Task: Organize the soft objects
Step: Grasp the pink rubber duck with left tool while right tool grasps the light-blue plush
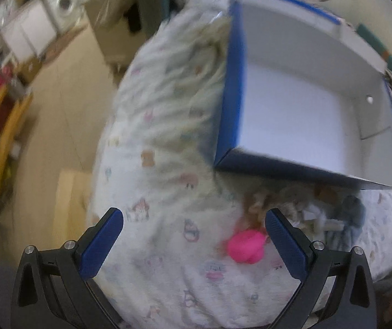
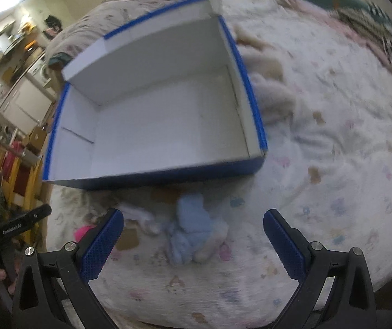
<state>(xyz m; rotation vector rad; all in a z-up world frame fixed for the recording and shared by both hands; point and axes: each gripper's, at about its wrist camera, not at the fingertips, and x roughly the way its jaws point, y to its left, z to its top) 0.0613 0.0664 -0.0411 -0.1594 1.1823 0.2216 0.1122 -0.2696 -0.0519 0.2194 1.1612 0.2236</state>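
Note:
An empty blue box with a white inside [image 1: 305, 115] [image 2: 163, 115] sits on a bed with a patterned white blanket [image 1: 163, 164] [image 2: 319, 164]. In front of it lie soft things: a bright pink one [image 1: 246, 246] [image 2: 82, 231], a brown one [image 1: 256, 205], a white one [image 2: 141, 218] and a light blue one [image 2: 193, 230] [image 1: 352, 213]. My left gripper [image 1: 194, 244] is open above the blanket, the pink thing near its right finger. My right gripper [image 2: 193, 244] is open, the light blue thing between its fingers, untouched.
A fluffy cream throw [image 2: 267, 82] [image 1: 196, 76] lies beside the box. The bed edge drops to a beige floor [image 1: 58, 115] on the left. Yellow wooden furniture [image 1: 6, 126] [image 2: 23, 181] and white appliances [image 1: 58, 5] stand beyond. The left gripper's handle [image 2: 12, 227] shows in the right wrist view.

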